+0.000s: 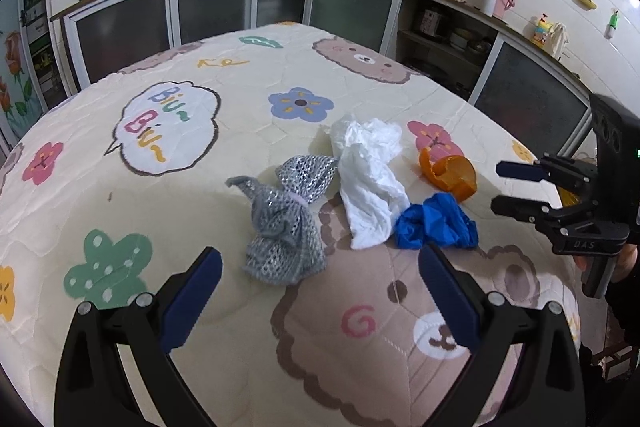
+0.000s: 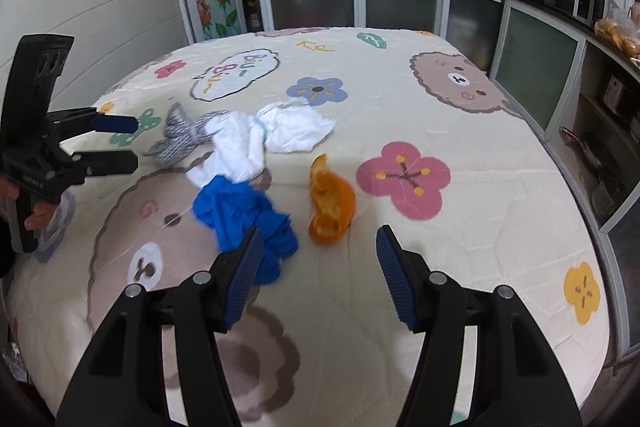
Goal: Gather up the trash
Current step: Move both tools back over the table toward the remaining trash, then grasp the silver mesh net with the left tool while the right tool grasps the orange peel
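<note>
Evidently nothing is gripped yet: right gripper [image 2: 318, 277] spread, empty, just short of the orange peel [image 2: 331, 203]; left gripper [image 1: 320, 301] likewise agape. Peel is best straddled squarely, clear of the blue glove [image 2: 244, 217] beside it.

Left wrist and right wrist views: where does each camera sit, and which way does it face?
Left wrist view: on the open left gripper, looking down at the grey mesh pouch; the right gripper enters at right.
Right wrist view: on the open right gripper, facing the orange peel; the left gripper shows at left.
Shared: the crumpled blue glove, the white tissue, the cartoon bear tablecloth.
</note>
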Available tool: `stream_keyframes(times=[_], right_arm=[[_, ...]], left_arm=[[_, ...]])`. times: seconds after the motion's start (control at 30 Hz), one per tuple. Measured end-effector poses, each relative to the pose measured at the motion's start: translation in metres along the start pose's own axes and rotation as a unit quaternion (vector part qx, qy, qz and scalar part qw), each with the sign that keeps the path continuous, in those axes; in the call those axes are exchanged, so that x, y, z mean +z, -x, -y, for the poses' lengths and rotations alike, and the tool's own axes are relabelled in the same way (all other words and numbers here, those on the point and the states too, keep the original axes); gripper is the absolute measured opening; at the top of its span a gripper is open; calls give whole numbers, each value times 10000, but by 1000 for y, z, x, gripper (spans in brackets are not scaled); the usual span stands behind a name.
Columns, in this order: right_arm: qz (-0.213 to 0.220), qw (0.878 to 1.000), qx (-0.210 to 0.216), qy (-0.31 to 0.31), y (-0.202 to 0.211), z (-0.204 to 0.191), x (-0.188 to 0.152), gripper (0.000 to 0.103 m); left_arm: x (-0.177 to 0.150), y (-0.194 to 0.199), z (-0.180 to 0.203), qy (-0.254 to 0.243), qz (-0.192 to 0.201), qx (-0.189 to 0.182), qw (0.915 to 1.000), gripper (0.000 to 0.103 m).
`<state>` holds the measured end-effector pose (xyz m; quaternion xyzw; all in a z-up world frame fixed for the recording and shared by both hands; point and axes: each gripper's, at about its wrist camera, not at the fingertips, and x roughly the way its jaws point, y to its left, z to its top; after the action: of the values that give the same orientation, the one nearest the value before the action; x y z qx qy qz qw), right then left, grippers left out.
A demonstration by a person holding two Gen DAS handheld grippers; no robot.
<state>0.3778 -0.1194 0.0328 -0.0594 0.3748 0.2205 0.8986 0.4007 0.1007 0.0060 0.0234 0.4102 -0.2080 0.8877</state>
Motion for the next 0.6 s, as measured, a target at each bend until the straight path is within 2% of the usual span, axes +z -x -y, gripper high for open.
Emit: stream_keyframes(times=[0.4,0.57,0.6], right_arm=[[-399,9987,87,-292,-37,11,21,52],[-580,9979,69,-285,-48,11,20,45],[-602,9978,71,-284,-49,11,20,40]], left_arm=[[18,-49,-21,580,-423,-62,9974,95],[22,-56,-23,641,-391,-111,9971,95],[22,-57,-24,666,-388,-132,9969,90]])
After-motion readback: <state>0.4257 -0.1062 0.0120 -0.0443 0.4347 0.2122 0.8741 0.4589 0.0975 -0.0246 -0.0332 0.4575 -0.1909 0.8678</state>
